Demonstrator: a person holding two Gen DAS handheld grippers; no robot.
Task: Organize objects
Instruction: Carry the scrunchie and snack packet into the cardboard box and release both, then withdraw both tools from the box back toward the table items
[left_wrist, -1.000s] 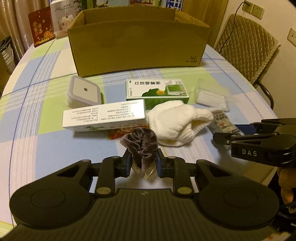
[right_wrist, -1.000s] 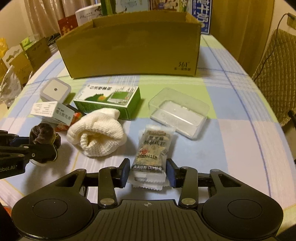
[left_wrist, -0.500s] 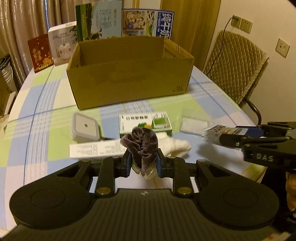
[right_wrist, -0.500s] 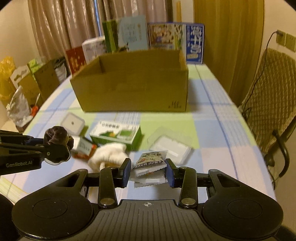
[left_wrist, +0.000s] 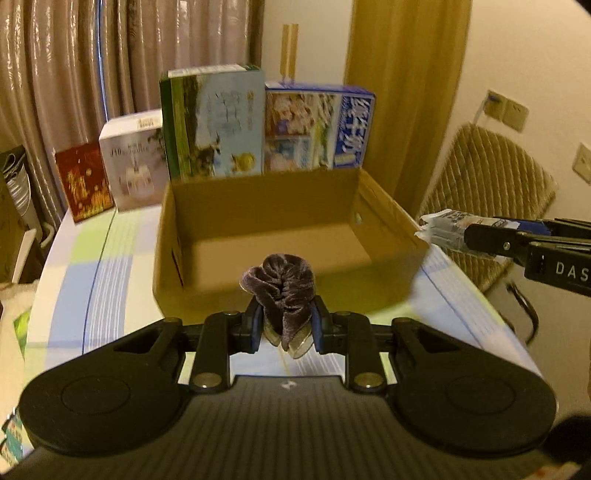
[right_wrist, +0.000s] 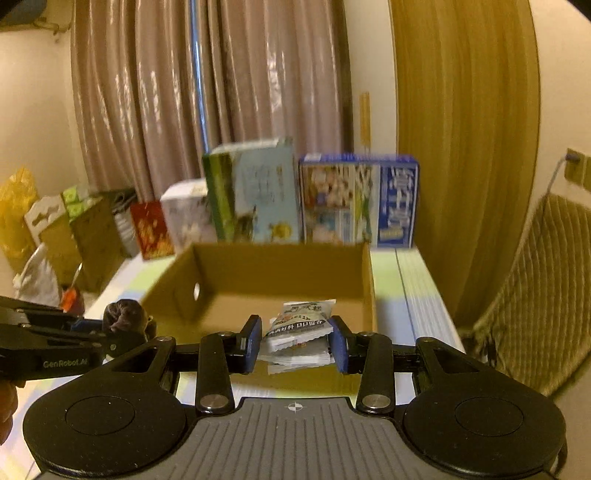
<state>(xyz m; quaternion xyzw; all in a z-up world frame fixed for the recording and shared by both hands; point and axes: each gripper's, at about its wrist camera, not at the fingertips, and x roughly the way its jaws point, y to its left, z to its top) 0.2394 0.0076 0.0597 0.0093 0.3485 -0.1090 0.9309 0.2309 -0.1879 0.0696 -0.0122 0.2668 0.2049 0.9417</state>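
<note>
Pinching a dark velvet scrunchie (left_wrist: 281, 284) in my left gripper (left_wrist: 283, 326), I hold it in front of the open cardboard box (left_wrist: 258, 236); my right gripper (right_wrist: 294, 341) clamps a snack packet (right_wrist: 300, 328) at the box's near edge, with cartons (left_wrist: 218, 122) standing behind on the checked tablecloth (left_wrist: 92, 277)

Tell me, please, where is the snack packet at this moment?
The snack packet is clamped in the right gripper, raised in front of the near wall of the open cardboard box; in the left wrist view it appears at the right, beside the box's right wall.
</note>
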